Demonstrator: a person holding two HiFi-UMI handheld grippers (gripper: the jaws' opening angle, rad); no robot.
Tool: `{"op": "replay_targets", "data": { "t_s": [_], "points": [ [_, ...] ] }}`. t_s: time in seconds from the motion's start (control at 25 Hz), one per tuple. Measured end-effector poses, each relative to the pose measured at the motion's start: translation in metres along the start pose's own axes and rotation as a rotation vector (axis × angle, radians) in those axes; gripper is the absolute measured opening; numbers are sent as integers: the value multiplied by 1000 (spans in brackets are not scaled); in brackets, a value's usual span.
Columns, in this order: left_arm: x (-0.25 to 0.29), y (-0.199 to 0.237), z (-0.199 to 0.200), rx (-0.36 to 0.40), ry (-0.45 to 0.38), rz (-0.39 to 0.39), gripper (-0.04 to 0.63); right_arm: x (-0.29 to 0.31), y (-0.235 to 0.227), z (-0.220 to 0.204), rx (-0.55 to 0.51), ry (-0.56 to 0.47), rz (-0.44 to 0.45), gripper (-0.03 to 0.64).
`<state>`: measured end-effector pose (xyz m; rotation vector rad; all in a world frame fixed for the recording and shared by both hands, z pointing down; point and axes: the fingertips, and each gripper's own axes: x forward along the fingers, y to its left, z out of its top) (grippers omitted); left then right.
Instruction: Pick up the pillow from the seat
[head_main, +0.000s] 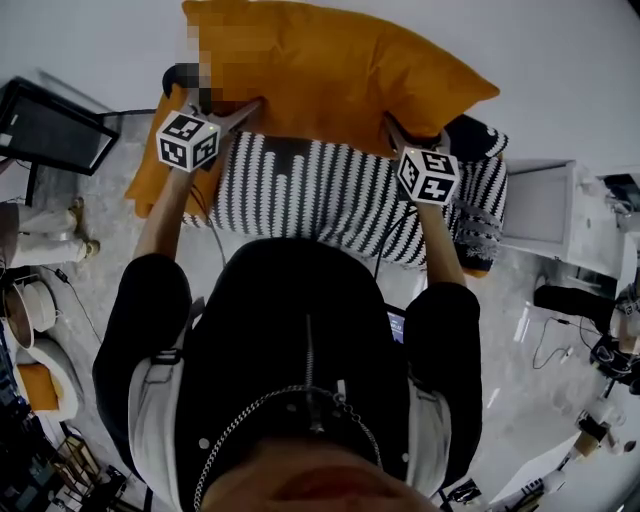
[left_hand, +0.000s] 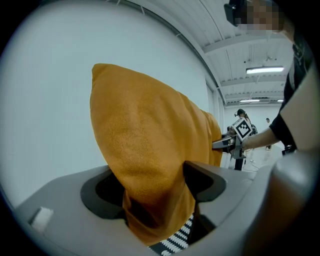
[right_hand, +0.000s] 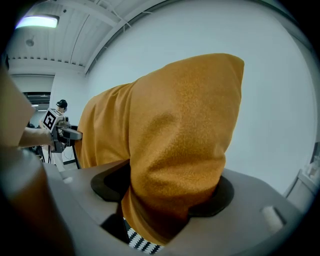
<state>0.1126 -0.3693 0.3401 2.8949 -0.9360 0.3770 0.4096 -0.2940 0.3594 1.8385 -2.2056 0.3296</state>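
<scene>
A large orange pillow lies across the back of a seat covered in black-and-white stripes. My left gripper is shut on the pillow's left end, and in the left gripper view the orange fabric bunches between the dark pads. My right gripper is shut on the pillow's right end, where the fabric is pinched the same way. Striped cloth shows just below each set of jaws. Each gripper view also catches the other gripper at the pillow's far end.
A second orange cushion sticks out at the seat's left side and a dark one at its right. A black framed panel stands to the left, a white cabinet to the right. Cables and clutter lie on the floor.
</scene>
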Motion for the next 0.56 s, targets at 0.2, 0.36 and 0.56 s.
{"op": "replay_targets", "data": {
  "t_s": [0.2, 0.36, 0.56],
  "points": [
    [-2, 4, 3, 2, -5, -6, 365, -2, 5, 3, 3, -4, -14, 333],
    [-1, 5, 10, 11, -16, -8, 365, -2, 4, 4, 16, -8, -16, 333],
    [0, 8, 9, 14, -22, -10, 367, -1, 5, 1, 22, -9, -20, 333]
  ]
}}
